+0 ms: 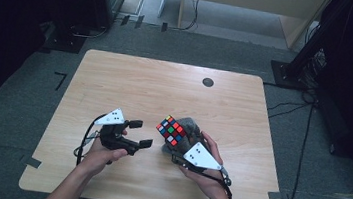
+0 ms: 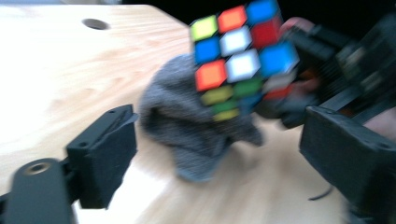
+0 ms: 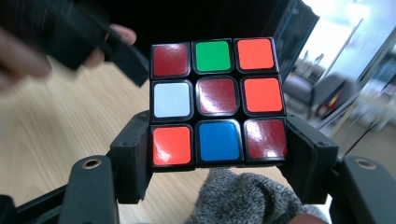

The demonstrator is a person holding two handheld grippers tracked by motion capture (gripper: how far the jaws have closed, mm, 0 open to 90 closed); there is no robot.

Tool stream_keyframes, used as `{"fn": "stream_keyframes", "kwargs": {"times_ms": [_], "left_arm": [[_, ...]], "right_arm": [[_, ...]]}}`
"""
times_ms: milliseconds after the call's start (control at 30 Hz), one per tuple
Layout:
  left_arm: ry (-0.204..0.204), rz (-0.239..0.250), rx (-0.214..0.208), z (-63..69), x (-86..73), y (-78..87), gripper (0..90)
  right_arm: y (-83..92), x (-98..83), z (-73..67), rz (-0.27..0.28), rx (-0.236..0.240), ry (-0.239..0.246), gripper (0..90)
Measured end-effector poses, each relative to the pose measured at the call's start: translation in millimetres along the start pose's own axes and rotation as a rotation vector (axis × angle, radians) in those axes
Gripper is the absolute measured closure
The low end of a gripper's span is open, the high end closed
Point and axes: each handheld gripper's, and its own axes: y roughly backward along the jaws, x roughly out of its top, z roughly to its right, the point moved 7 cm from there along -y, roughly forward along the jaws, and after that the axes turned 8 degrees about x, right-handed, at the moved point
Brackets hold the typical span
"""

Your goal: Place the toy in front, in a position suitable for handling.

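My right gripper (image 1: 171, 144) is shut on a scrambled Rubik's cube (image 1: 171, 130) and holds it just above the wooden table (image 1: 166, 83). In the right gripper view the jaws of the right gripper (image 3: 217, 161) press on the cube's (image 3: 217, 100) bottom row from both sides. A crumpled grey cloth (image 1: 191, 126) lies under and behind the cube. My left gripper (image 1: 141, 134) hovers to the left of the cube, open, with nothing between its jaws. From the left gripper view, the left gripper (image 2: 219, 154) faces the cube (image 2: 238, 51) and the cloth (image 2: 187, 121).
A dark round hole (image 1: 208, 82) sits in the table near its far edge. Bare tabletop stretches left of and beyond the hands. Black stands (image 1: 317, 40) and cables are on the floor to the right, and a wooden frame (image 1: 245, 6) stands behind the table.
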Motion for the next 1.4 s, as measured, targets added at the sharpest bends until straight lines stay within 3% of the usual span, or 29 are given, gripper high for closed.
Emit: {"fn": "stream_keyframes", "kwargs": {"times_ms": [33, 100, 200, 300, 433, 600, 733, 833, 967, 1067, 1200, 1267, 1400], "left_arm": [[-0.054, 0.000, 0.039, 1.2, -1.6, -1.2, 8.1], [-0.124, -0.002, 0.076, 6.0, -4.4, -3.9, 8.1], [-0.201, 0.004, 0.108, 12.6, -6.8, -6.9, 7.9], [-0.254, -0.001, 0.109, 19.0, -8.9, -9.2, 7.1], [-0.319, -0.031, 0.119, 25.5, -13.5, -13.9, 2.6], [-0.370, -0.002, 0.140, 30.1, -13.2, -15.1, 2.5], [-0.434, 0.004, 0.176, 31.7, -15.6, -17.2, 2.6], [-0.473, 0.019, 0.193, 33.9, -16.2, -17.1, 8.1], [-0.497, 0.036, 0.178, 35.7, -15.8, -14.5, 22.1], [-0.511, 0.057, 0.172, 38.1, -17.0, -13.3, 32.3], [-0.505, 0.052, 0.165, 36.9, -18.3, -14.6, 33.6], [-0.500, 0.043, 0.173, 34.7, -18.9, -14.7, 33.8], [-0.433, 0.045, 0.169, 26.4, -15.9, -11.4, 34.0]], "right_arm": [[0.7, 1.7, 1.4, 0.002, 0.005, -0.048, 34.6], [1.7, 4.2, 2.9, 0.000, 0.021, -0.163, 34.6], [2.5, 7.4, 1.8, -0.011, 0.062, -0.306, 34.6], [2.0, 10.9, -2.1, -0.025, 0.102, -0.395, 34.6], [-0.2, 15.1, -8.0, -0.026, 0.125, -0.464, 34.6], [-4.9, 14.8, -16.6, -0.057, 0.168, -0.550, 34.6], [-8.7, 13.4, -23.4, -0.089, 0.206, -0.588, 34.6], [-11.5, 11.6, -26.9, -0.129, 0.211, -0.625, 34.5], [-13.3, 8.0, -28.2, -0.167, 0.219, -0.682, 34.4], [-13.6, 5.9, -25.7, -0.159, 0.219, -0.744, 34.1], [-13.4, 3.3, -24.2, -0.166, 0.238, -0.764, 32.4], [-13.6, 3.1, -23.9, -0.167, 0.257, -0.763, 25.6], [-10.6, 7.0, -18.8, -0.145, 0.262, -0.750, 19.5]]}}
